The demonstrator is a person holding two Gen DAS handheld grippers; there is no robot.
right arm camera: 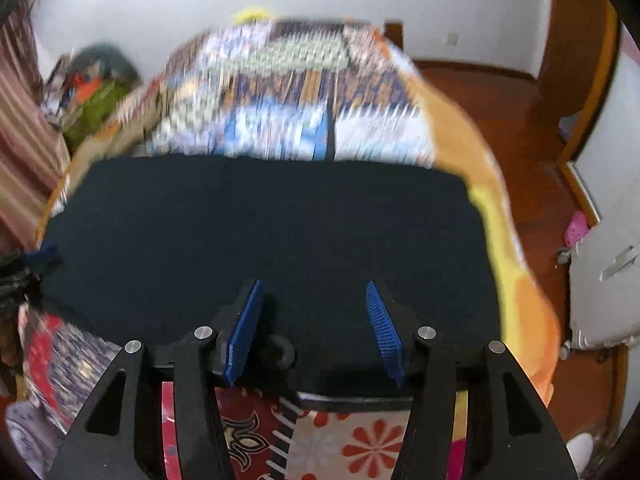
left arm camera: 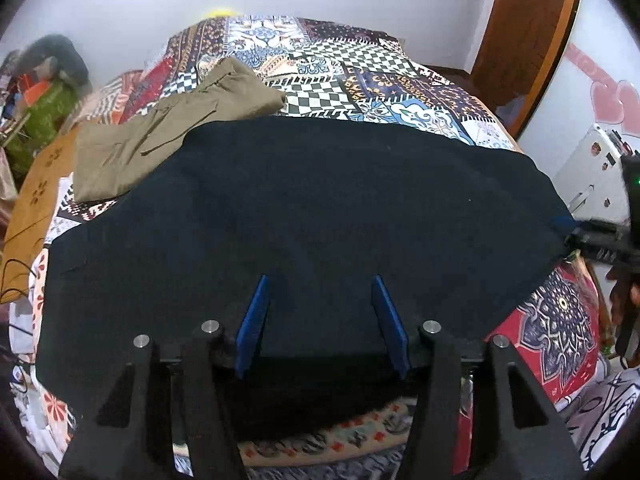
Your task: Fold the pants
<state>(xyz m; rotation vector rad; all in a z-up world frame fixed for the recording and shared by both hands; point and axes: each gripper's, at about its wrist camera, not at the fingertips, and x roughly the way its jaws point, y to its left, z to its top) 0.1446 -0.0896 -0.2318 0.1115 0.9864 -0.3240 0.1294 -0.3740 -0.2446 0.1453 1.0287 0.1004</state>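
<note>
A: Where are the pants?

B: The dark pants point(left arm camera: 304, 208) lie spread flat across the near part of the bed point(left arm camera: 360, 76); their near edge runs just short of the bed's near edge, and their right end reaches the bed's right edge; in my right wrist view they point(right arm camera: 272, 232) fill the middle, and the far end of the bed is too blurred to read.

A: And your grippers?

B: My left gripper point(left arm camera: 322, 300) hangs over the pants near the bed's near edge; its blue pads point(left arm camera: 254, 320) stand apart, about half spread, with nothing pinched between them; my right gripper point(right arm camera: 314, 308) is the same, jaws parted over the dark cloth and gripping nothing; I cannot tell whether the pad tips touch the fabric.

A: Anything else on the bed?

B: A pair of khaki pants point(left arm camera: 168, 132), folded, lies toward the bed's far left corner, its near corner tucked just under or against the dark pants; the patchwork bedspread point(left arm camera: 400, 92) covers the rest.
</note>
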